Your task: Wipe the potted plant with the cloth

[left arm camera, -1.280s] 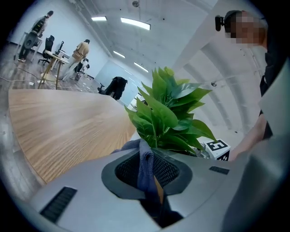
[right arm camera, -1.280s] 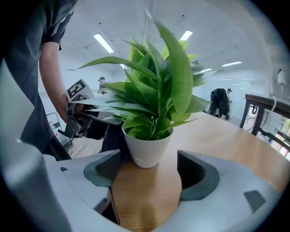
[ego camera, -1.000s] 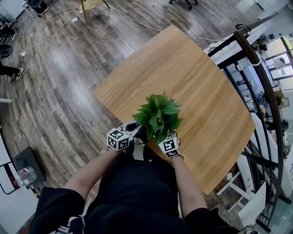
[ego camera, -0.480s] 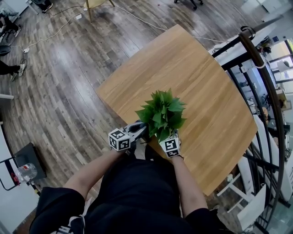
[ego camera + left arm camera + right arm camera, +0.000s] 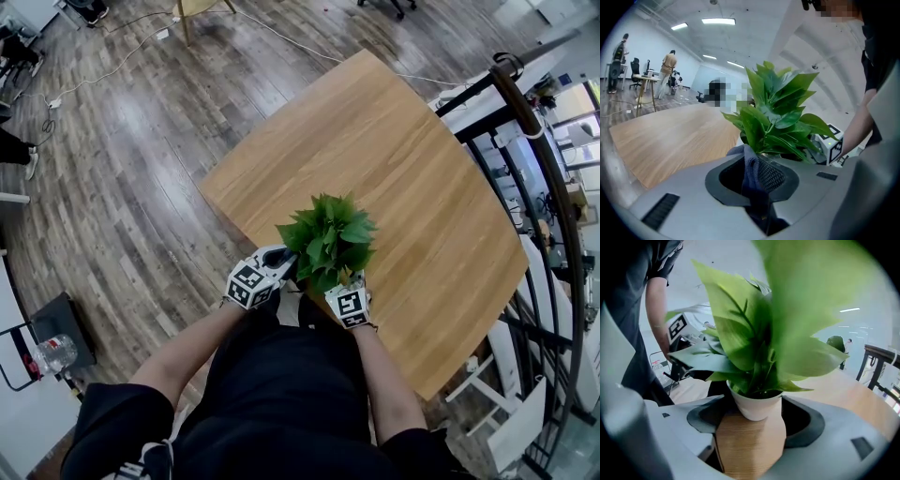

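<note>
The potted plant (image 5: 328, 239) has broad green leaves and stands near the front edge of the wooden table (image 5: 394, 159). In the right gripper view its white pot (image 5: 756, 405) sits between the jaws of my right gripper (image 5: 754, 414), which close on both sides of it. My left gripper (image 5: 759, 166) is shut on a grey-blue cloth (image 5: 754, 171) that bunches up between its jaws. The cloth's top touches the lower leaves (image 5: 776, 115) on the plant's left side. The right gripper's marker cube (image 5: 835, 147) shows behind the plant in the left gripper view.
A black curved railing (image 5: 525, 122) runs close along the table's right side. Wood-plank floor (image 5: 112, 187) lies left of and beyond the table. A water bottle (image 5: 53, 358) stands on the floor at lower left. People (image 5: 669, 65) stand far off across the room.
My left gripper has turned and edged closer in under the leaves with the cloth. The right gripper and the pot have stayed in place.
</note>
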`<state>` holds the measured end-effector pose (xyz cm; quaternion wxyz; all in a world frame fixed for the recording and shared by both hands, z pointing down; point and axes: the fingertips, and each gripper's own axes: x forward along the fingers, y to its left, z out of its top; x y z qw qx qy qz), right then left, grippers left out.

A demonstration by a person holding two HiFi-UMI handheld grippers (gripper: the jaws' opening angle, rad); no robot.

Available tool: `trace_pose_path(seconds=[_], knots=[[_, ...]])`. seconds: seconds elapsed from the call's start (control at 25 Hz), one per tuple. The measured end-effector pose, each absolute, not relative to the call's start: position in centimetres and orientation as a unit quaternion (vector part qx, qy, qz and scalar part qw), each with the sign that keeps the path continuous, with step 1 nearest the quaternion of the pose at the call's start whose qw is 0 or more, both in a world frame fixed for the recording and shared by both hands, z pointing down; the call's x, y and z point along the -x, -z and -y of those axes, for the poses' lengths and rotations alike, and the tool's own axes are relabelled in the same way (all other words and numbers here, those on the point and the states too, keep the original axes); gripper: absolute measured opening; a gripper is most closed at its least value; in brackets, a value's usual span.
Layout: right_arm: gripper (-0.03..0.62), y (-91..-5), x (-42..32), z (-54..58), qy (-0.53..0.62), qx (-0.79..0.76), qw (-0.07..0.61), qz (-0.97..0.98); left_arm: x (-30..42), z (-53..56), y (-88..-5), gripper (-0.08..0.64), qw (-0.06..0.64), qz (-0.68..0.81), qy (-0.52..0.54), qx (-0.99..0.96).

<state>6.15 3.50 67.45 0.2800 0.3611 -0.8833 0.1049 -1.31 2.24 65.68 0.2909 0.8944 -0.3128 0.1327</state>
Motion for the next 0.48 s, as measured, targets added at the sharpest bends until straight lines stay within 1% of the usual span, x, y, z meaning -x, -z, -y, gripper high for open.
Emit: trace_pose_path(seconds=[0.2,0.4,0.48], knots=[[0.373,-67.3,-5.6,-6.0,-0.134,-0.340,0.265,0.893,1.6,0.0,-65.3,0.070,0.306,0.336,-0.115,-0.883],[0.373,-67.8,-7.9,-4.0,-0.116,-0.371,0.288,0.875,1.4,0.4,-65.2,0.071,0.313,0.333,-0.115,-0.882],[0.373,-68.0,-7.7,-3.1,-0.093,-0.352,0.301,0.882,1.3,0.3,-65.2,0.071,0.322,0.328,-0.110,-0.881]])
